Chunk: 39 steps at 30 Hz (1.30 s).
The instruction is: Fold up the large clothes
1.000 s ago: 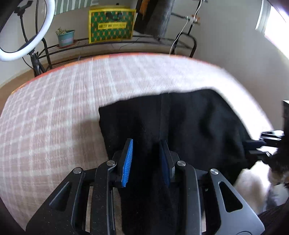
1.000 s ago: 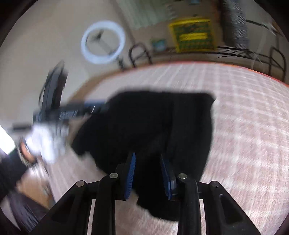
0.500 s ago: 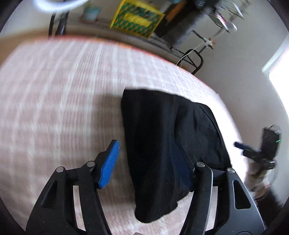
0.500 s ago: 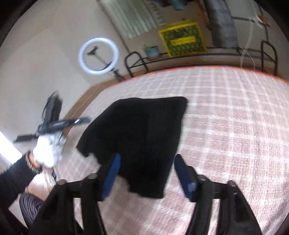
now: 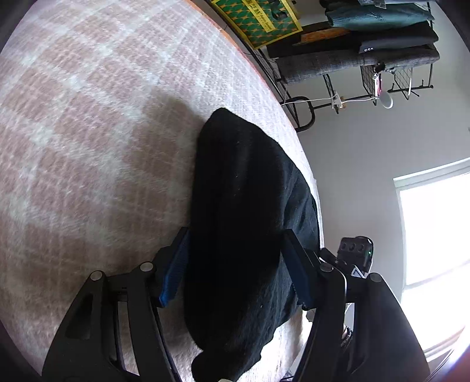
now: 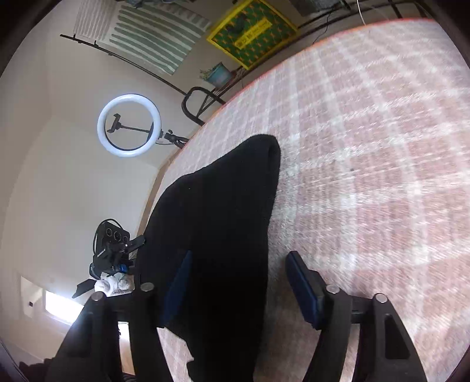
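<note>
A black garment [image 5: 246, 211] lies folded into a long thick strip on the pink-and-white checked bed cover [image 5: 88, 123]. My left gripper [image 5: 235, 270] is open wide, its blue-padded fingers either side of the strip's near part. In the right wrist view the same garment [image 6: 223, 223] runs away from me. My right gripper [image 6: 241, 282] is open too, one finger over the cloth and the other over bare cover. The other gripper shows at the left of the right wrist view [image 6: 111, 252] and at the right of the left wrist view [image 5: 355, 252].
A ring light [image 6: 129, 125] stands past the bed's edge. A black metal rack [image 5: 352, 58] with stacked clothes and a yellow-green box [image 5: 258, 20] stands behind the bed. A small potted plant [image 6: 218, 73] sits there too. A bright window [image 5: 434, 229] is at the right.
Both grippers were shut on the black garment a second ago and have opened and let it go. Both have since turned and dropped low over the folded strip.
</note>
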Each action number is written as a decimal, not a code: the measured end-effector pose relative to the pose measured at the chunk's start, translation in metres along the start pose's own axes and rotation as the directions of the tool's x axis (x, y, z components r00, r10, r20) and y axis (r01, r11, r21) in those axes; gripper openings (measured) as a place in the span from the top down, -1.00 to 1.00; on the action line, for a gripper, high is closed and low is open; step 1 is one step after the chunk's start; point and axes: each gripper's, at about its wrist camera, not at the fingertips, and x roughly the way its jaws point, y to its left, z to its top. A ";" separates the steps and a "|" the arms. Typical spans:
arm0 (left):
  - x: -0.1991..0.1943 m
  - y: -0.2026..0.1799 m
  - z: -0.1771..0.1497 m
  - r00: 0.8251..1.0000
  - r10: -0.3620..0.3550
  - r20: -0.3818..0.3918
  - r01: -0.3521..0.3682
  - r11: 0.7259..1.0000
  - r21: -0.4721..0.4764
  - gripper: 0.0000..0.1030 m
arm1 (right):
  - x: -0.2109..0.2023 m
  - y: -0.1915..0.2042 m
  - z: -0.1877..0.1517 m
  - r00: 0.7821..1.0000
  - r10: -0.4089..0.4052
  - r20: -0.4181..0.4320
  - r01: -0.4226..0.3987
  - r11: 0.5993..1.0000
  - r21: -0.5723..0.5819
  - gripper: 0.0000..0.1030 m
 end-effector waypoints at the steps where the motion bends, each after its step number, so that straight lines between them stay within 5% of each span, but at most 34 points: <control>1: 0.002 0.000 0.000 1.000 0.001 -0.001 -0.001 1.000 -0.001 -0.22 | 0.004 0.001 0.001 1.000 0.007 0.001 -0.007 1.000 0.003 -0.25; 7: 0.020 -0.014 0.007 0.999 0.041 0.004 -0.041 0.999 0.007 0.15 | 0.032 0.027 0.004 0.999 -0.018 -0.034 0.017 0.999 -0.032 -0.18; 9: 0.022 -0.021 0.005 0.997 0.069 0.015 -0.070 0.997 0.037 0.28 | 0.036 0.034 0.005 0.998 -0.049 -0.051 0.047 0.998 -0.044 0.07; 14: 0.024 -0.050 -0.004 0.984 0.166 0.066 -0.174 0.972 0.157 0.41 | 0.037 0.047 0.007 0.991 -0.125 -0.038 0.120 0.988 -0.098 0.41; 20: 0.026 -0.082 -0.012 0.973 0.201 0.113 -0.223 0.945 0.239 0.46 | 0.031 0.073 0.004 0.976 -0.217 0.005 0.214 0.958 -0.192 0.51; 32: 0.026 -0.136 -0.027 0.976 0.184 0.115 -0.213 0.914 0.346 0.49 | -0.013 0.112 0.003 0.951 -0.292 0.097 0.308 0.891 -0.333 0.55; 39: 0.076 -0.184 -0.026 0.987 0.141 0.076 -0.160 0.900 0.407 0.50 | -0.076 0.090 0.012 0.922 -0.350 0.168 0.387 0.861 -0.331 0.56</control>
